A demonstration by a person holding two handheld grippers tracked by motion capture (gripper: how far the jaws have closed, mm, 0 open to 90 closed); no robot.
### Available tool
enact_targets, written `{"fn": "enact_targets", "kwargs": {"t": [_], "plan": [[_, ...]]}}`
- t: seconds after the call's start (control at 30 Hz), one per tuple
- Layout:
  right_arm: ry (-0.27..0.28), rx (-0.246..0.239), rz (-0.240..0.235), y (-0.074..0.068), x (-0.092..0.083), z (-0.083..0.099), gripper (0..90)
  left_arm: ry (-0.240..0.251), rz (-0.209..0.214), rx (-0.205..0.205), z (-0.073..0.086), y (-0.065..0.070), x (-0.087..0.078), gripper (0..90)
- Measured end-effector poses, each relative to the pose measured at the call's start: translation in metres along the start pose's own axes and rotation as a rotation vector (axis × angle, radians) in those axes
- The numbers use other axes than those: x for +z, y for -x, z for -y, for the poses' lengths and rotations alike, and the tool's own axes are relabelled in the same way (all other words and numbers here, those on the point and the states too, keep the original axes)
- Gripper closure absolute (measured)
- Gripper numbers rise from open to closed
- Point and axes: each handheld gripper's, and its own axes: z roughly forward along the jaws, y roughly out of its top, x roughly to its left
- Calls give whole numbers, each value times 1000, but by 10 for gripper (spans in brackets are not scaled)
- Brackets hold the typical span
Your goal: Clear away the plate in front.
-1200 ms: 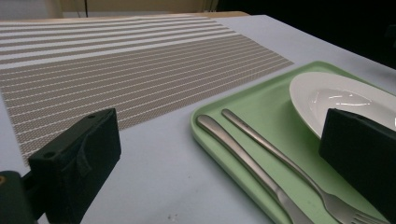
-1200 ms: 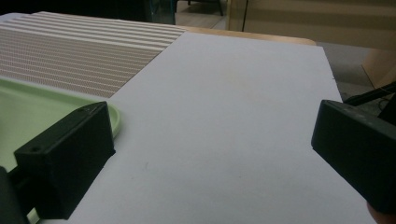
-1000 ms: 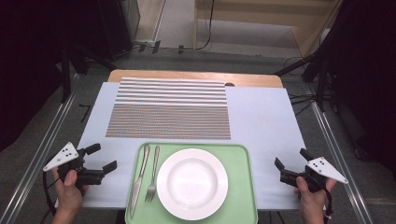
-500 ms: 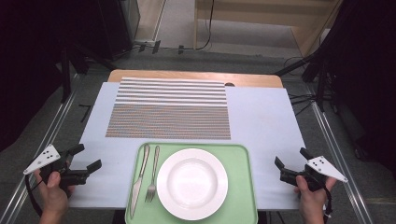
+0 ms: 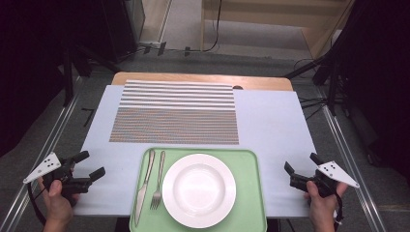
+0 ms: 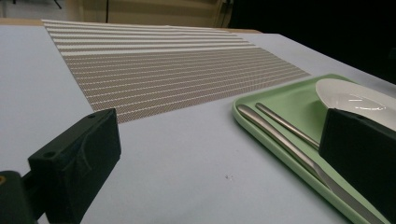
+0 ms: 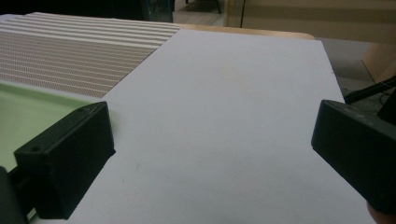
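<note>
1. High view: the left tool (image 5: 89, 170) sits at the near left edge of the worktop (image 5: 270, 125), jaws spread and gripping nothing; the right tool (image 5: 302, 169) waits at the near right edge, also spread and unloaded.
2. The green tray (image 5: 249, 193) lies at the near edge between them, carrying a knife (image 5: 144, 188), a fork (image 5: 157, 182) just beside it, and a white plate (image 5: 198, 190) to their right.
3. The left gripper view looks along the worktop at the knife (image 6: 289, 149) and fork (image 6: 285, 125), which lie nearest the left tool.
4. Likely risks: the cutlery lies flat and thin, so a shallow pinch may slide off, and knife and fork are close enough that grabbing one could drag the other. Catching the tray's raised rim could shove the tray, which already sits at the near edge.
5. Room: the striped placemat (image 5: 176, 113) beyond the tray is bare, with open worktop on both sides. The right gripper view shows clear surface ahead.
</note>
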Motion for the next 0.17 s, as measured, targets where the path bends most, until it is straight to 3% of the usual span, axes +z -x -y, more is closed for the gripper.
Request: {"fn": "enact_targets", "kwargs": {"t": [0.17], "plan": [[-7, 7, -4, -1, -1, 0, 0, -6, 0, 3, 0, 1, 2, 0]]}}
